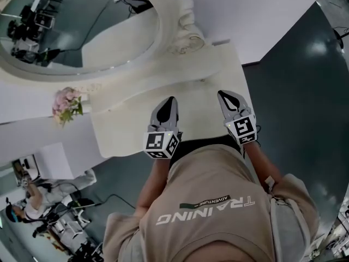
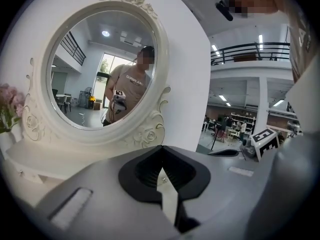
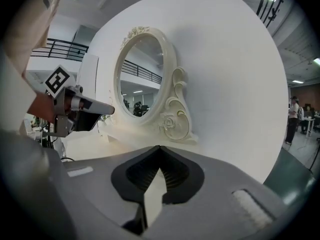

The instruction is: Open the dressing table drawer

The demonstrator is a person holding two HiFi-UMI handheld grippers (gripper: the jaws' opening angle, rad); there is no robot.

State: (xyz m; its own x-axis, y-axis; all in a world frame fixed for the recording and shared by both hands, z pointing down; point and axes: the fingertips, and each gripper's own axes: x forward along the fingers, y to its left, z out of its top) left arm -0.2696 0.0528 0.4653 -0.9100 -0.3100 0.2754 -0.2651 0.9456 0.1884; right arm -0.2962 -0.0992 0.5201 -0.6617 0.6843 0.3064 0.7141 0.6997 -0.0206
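The white dressing table (image 1: pixel 122 132) shows its top from above, with an oval mirror (image 1: pixel 82 31) at the back. No drawer shows in any view; the front below the top is hidden by the person's body. My left gripper (image 1: pixel 170 100) hovers over the top near its front edge, jaws together with nothing between them. My right gripper (image 1: pixel 222 95) hangs beside it, toward the top's right end, also shut and empty. The left gripper view looks past its closed tips (image 2: pixel 161 150) at the mirror (image 2: pixel 100 69). In the right gripper view the closed tips (image 3: pixel 160 150) point toward the mirror's carved frame (image 3: pixel 175 119).
Pink flowers (image 1: pixel 66 103) stand at the left end of the table top. A carved scroll ornament (image 1: pixel 185 31) flanks the mirror. Dark floor (image 1: pixel 297 91) lies to the right of the table. A person with equipment (image 1: pixel 32 201) and cables are at the lower left.
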